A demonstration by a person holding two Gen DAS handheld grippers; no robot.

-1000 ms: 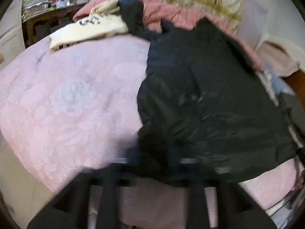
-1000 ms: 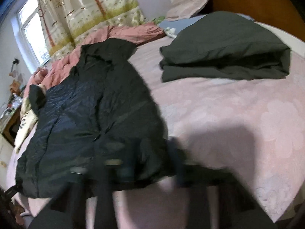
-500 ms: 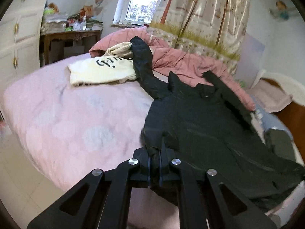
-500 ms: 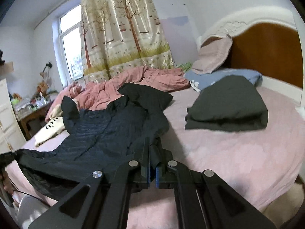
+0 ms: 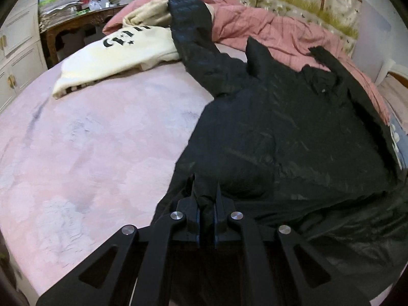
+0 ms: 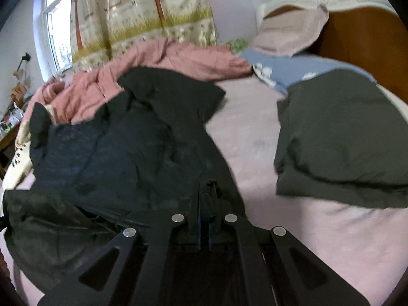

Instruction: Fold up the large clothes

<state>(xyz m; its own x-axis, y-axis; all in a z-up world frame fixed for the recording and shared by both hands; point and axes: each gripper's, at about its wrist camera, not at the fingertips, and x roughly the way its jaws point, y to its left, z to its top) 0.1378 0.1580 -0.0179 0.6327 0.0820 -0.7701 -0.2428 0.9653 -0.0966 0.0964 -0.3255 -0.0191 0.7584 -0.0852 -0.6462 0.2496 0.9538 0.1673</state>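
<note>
Black jacket (image 5: 280,132) spread across the pink bed (image 5: 89,132), hem toward the cameras, collar toward the rumpled pink quilt (image 5: 280,33) at the far edge.

Left gripper (image 5: 207,196): fingers clenched on a fold of jacket hem, cloth bunched between the pads. Right gripper (image 6: 207,193): likewise clamped on a pinch of hem at the jacket's other corner.

Left view only: cream sweatshirt (image 5: 119,51) with black lettering, lying left of the jacket; one jacket sleeve reaches up and lies over its edge. Beyond the sweatshirt, a cluttered wooden table (image 5: 76,23) and white cabinet doors (image 5: 17,51).

Right view only: folded dark grey garment (image 6: 341,137) right of the jacket, apart from it, bare pink bed between them. Behind it a blue pillow (image 6: 280,66), a pink pillow (image 6: 290,33) leaning on the headboard (image 6: 362,33). Window (image 6: 56,25) and tree-print curtain (image 6: 142,12) beyond the quilt. Only a strip of the sweatshirt shows here, at the left edge.
</note>
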